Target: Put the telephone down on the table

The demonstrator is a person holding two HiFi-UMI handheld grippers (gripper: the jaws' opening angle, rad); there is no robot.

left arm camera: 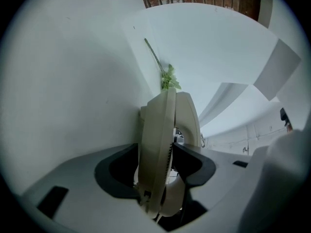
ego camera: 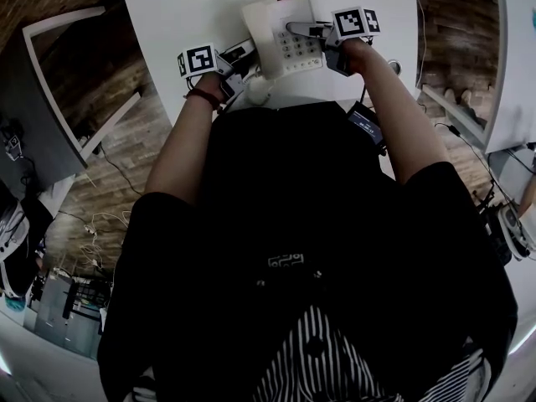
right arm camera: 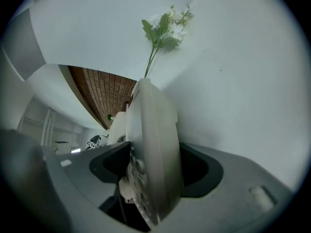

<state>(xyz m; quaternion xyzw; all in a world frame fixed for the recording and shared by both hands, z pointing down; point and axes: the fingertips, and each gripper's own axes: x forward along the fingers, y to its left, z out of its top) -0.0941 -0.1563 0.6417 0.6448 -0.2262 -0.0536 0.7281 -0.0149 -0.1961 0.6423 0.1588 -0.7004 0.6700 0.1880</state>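
A white desk telephone (ego camera: 280, 32) with a keypad lies on the white table (ego camera: 193, 7), and both grippers are at its near corners. My left gripper (ego camera: 237, 64) is at its near left edge. In the left gripper view the telephone (left arm camera: 158, 154) stands edge-on between that gripper's (left arm camera: 156, 171) wide jaws, with a gap at the left pad. My right gripper (ego camera: 322, 44) reaches over the keypad side. The phone body (right arm camera: 153, 149) fills much of the space between that gripper's (right arm camera: 154, 174) spread jaws, and no pad visibly presses on it.
A sprig of white flowers (right arm camera: 167, 28) lies on the table beyond the telephone. A small black device (ego camera: 366, 124) sits at the table's near edge on the right. Wooden floor, cables and a grey desk (ego camera: 50, 115) lie to the left.
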